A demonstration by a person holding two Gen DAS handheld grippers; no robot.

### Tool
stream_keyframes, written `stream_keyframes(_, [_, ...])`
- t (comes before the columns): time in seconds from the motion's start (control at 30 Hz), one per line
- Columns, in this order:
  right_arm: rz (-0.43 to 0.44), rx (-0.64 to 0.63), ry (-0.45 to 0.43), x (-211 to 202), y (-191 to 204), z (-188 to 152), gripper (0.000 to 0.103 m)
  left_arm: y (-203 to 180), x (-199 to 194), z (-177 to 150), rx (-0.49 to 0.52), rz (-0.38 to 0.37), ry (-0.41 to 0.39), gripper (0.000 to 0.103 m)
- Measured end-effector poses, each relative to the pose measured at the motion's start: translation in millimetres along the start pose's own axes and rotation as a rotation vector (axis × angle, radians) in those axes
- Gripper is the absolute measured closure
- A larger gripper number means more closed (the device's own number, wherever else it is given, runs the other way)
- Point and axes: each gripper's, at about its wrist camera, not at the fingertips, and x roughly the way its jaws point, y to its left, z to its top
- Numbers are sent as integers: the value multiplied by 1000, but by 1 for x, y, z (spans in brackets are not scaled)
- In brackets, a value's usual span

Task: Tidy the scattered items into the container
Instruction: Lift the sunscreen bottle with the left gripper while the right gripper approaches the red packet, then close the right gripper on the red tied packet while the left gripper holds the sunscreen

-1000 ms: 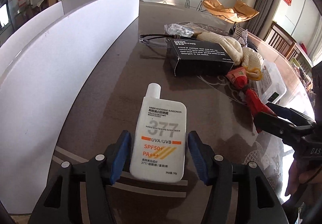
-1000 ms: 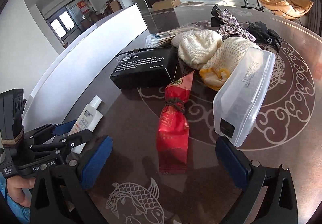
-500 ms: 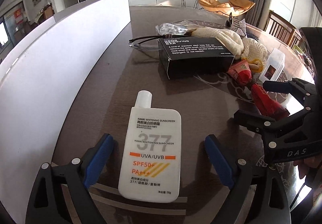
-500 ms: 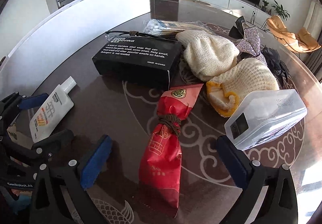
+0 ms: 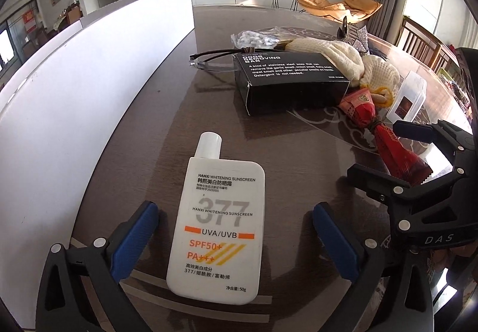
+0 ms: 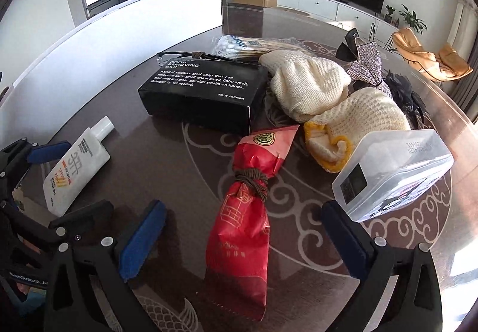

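A white sunscreen bottle (image 5: 218, 221) lies flat on the dark table, cap pointing away. My left gripper (image 5: 234, 208) straddles it with its jaws opening, and both blue pads (image 5: 134, 239) stand clear of the bottle's sides. A red tied packet (image 6: 245, 212) lies lengthwise between the fingers of my right gripper (image 6: 243, 206), which is open and not touching it. A clear plastic box (image 6: 394, 170) rests tilted just right of the packet. In the left wrist view the right gripper (image 5: 376, 150) hangs over the packet.
Behind lie a black carton (image 6: 206, 90), two cream knit gloves (image 6: 307, 87), a bag of cotton swabs (image 6: 239, 45), glasses (image 5: 209, 63), a sparkly bow (image 6: 367, 63) and a black hair piece (image 6: 403, 93). A white board (image 5: 89, 93) walls the table's left side.
The left jaws have spread wide from the sunscreen bottle's sides. The right gripper has shifted and rolled, so the red packet now sits centred between its fingers.
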Motion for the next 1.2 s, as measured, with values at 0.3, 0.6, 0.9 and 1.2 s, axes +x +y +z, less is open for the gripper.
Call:
stream_keyframes(0.3, [2,3,-9,-3,-2,-4,0,0,0,-2,-11,7,-13,0])
stream_keyframes(0.6, [-4,10,-17,-12,5,-15,0,0,-1,-5,-12,9,-38,0])
stream_keyframes(0.9, [-6,12,-19,-16,9,-20,0,-1,-1,-5,-17,13,-43,0])
stream_keyframes(1.2, [-6,13,-20,-17,13,-26,0,-1,0,-1,-21,18,-7,0])
